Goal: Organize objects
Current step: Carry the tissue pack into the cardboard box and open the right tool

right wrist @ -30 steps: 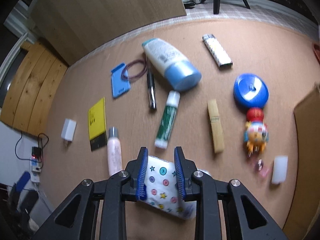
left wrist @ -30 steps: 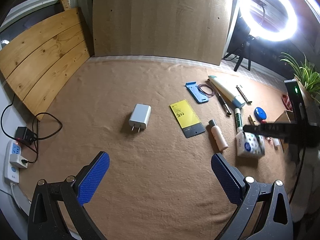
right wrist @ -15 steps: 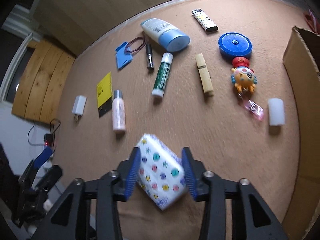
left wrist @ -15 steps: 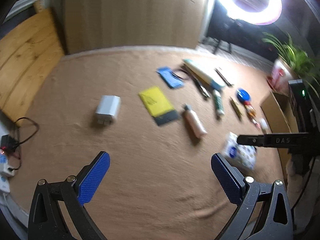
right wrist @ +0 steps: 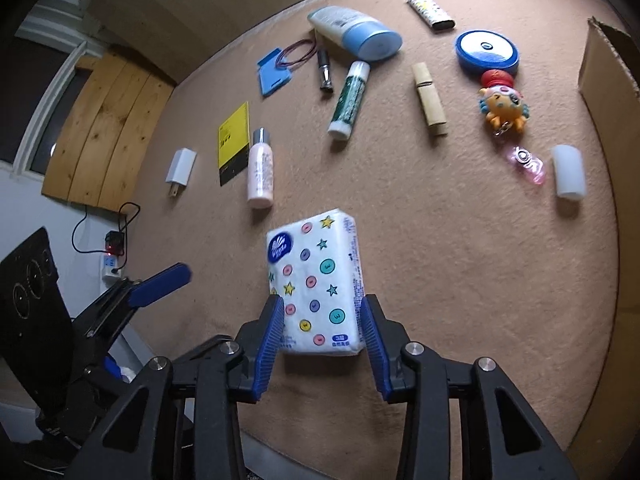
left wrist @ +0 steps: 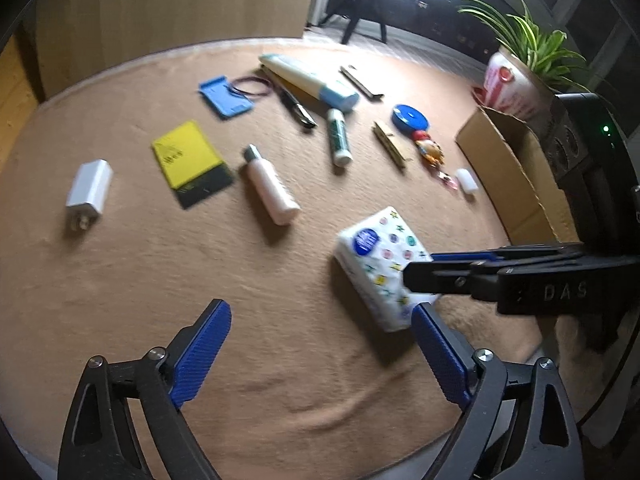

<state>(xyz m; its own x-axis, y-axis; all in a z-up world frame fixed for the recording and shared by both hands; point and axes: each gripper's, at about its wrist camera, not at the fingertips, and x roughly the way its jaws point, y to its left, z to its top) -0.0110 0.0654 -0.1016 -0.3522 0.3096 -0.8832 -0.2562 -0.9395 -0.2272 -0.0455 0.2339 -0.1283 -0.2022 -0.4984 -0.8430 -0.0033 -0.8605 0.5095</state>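
Observation:
My right gripper (right wrist: 322,330) is shut on a white tissue pack (right wrist: 316,280) with coloured buttons and stars, holding its near end above the tan cloth. The pack also shows in the left wrist view (left wrist: 380,260), where the right gripper (left wrist: 424,272) comes in from the right. My left gripper (left wrist: 320,354) is open and empty, low over bare cloth, just in front of the pack. Loose items lie beyond: a pink bottle (right wrist: 261,168), a green glue stick (right wrist: 349,100), a white charger (right wrist: 181,166), a yellow card (right wrist: 233,140).
A cardboard box (right wrist: 612,120) stands at the right edge. Near it lie a white cap (right wrist: 568,172), a toy figure (right wrist: 502,106), a blue round tin (right wrist: 486,50), a wooden clip (right wrist: 430,98), a lotion tube (right wrist: 356,32), a lighter (right wrist: 430,12) and a blue holder (right wrist: 274,72). A potted plant (left wrist: 516,76) stands behind the box.
My right gripper has lifted the tissue pack and drawn it back toward the near edge. My left gripper has swung right and closer to the pack, still open.

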